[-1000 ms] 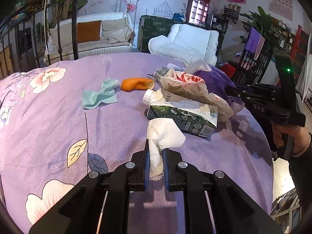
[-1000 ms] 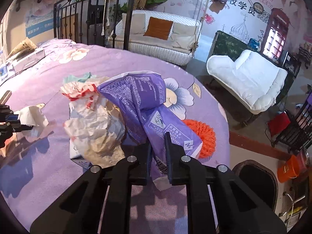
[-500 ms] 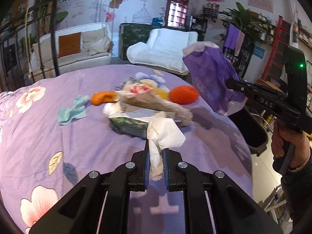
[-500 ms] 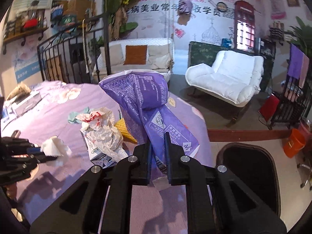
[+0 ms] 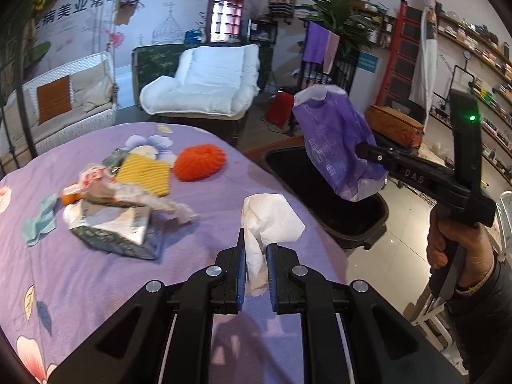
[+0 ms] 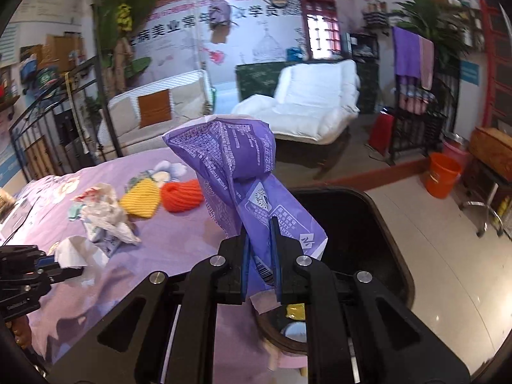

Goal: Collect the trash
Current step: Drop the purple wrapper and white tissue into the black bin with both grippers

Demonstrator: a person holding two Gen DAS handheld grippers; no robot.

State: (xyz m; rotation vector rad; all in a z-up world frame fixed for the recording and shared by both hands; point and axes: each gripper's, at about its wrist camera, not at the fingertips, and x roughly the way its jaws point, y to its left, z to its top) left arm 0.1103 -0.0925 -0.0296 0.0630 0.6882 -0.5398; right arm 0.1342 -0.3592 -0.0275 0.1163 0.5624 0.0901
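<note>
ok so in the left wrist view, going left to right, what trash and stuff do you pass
teal cloth → green carton → orange knitted ball → white tissue in the left tool → purple bag in the right tool

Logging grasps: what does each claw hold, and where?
Left claw: white tissue, by its lower end. Right claw: purple bag, near its bottom.

the left gripper (image 5: 256, 249) is matt black plastic with bright metal screw heads; its blue pads pinch a soft, crumpled white paper tissue (image 5: 268, 224). the right gripper (image 6: 260, 249), same finish, clamps a thin purple printed plastic bag (image 6: 236, 176), creased and slightly glossy. the bedsheet (image 5: 96, 272) is matt floral cloth. the bin (image 5: 320, 198) is smooth black plastic. the floor (image 6: 448, 256) is glossy tile
</note>
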